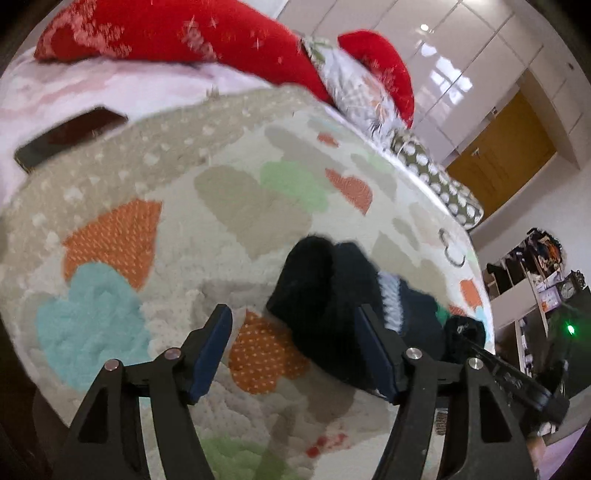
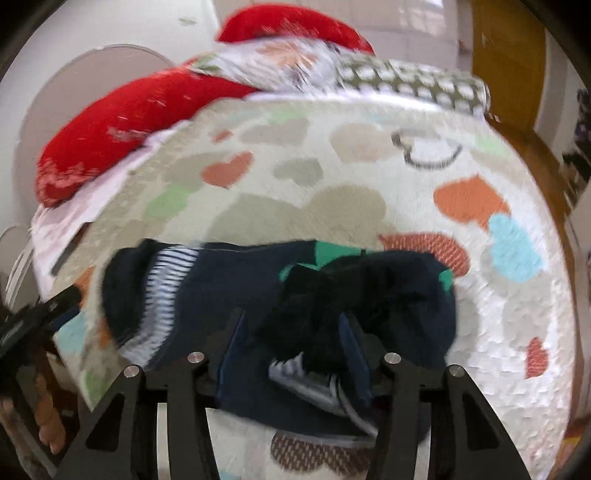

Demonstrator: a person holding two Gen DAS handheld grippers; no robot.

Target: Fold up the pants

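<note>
while pants (image 2: 229,284) bunch between right tool (image 2: 295,332) fingers, grip unclear; left tool (image 1: 295,332) apart beside them.

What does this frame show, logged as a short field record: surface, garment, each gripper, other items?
surface: fleecy cream bed blanket with coloured hearts
garment: dark navy pants with striped white trim, crumpled, not folded
left gripper: open, beside the pants, holding nothing
right gripper: open, dark cloth bunched between its fingers
other items: red pillows; dark flat phone on the pale pink sheet
</note>
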